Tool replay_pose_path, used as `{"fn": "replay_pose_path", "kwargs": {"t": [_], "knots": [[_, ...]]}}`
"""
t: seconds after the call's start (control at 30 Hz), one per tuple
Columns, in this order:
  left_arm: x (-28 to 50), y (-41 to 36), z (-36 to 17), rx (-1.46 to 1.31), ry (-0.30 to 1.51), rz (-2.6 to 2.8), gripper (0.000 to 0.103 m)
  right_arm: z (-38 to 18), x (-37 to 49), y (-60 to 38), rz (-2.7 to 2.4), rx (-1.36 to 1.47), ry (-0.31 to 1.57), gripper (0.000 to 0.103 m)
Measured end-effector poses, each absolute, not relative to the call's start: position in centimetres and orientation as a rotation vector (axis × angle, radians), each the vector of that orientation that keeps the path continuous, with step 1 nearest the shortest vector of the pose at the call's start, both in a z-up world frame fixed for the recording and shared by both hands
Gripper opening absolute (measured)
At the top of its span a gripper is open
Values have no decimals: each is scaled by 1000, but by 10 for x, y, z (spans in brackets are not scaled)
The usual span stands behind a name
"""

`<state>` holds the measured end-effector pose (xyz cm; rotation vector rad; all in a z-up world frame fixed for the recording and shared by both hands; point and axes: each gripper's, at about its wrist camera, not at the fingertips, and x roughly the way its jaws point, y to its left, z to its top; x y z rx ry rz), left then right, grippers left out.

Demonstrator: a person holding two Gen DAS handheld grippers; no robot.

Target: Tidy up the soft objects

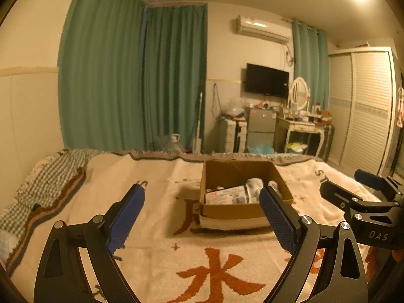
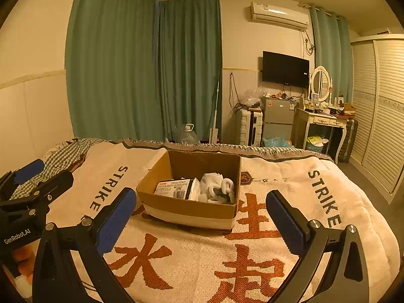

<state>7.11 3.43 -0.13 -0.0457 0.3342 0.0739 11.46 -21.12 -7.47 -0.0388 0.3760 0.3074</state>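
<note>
Left wrist view: your left gripper (image 1: 202, 197) is spread wide, holding nothing; its right pad hides part of the cardboard box (image 1: 240, 210) on the blanket (image 1: 156, 227). Right wrist view: right gripper (image 2: 200, 200) likewise released; white socks (image 2: 217, 188) and a labelled packet (image 2: 174, 189) lie in the box, print unreadable.

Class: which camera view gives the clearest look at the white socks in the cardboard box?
The right wrist view: the white rolled socks lie unobstructed in the brown cardboard box. In the left wrist view, a blue-padded finger partly hides them.
</note>
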Motion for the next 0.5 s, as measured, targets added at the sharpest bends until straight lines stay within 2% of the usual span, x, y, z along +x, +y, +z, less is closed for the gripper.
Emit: {"fn": "replay_pose_path", "kwargs": {"t": [0.5], "knots": [[69,34,-2,-49,338,67,94,-77,113,-211,303,-41,380,103]]}}
